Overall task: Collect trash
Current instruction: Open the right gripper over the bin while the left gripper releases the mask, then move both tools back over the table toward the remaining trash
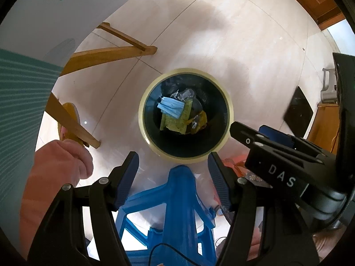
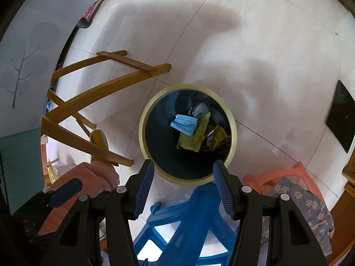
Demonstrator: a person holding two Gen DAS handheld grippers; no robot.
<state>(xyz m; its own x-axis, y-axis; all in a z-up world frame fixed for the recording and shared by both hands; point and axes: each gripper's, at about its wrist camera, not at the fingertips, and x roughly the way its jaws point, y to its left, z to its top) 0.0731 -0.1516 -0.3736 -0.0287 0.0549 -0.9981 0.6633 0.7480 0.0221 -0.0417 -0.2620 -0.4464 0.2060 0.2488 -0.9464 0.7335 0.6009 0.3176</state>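
Blue face mask [image 1: 170, 107] lies atop a green wrapper [image 1: 176, 119] and yellow scraps inside the dark, cream-rimmed trash bin [image 1: 230, 110] on the pale floor. Above it, the left gripper [image 1: 173, 177] and right gripper [image 2: 184, 186] both hang spread and empty, over a blue plastic stool [image 1: 179, 201].

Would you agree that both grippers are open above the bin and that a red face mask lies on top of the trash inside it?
Not quite: the face mask is blue, as the right wrist view shows. Otherwise yes: the left gripper and right gripper are both open above the bin.
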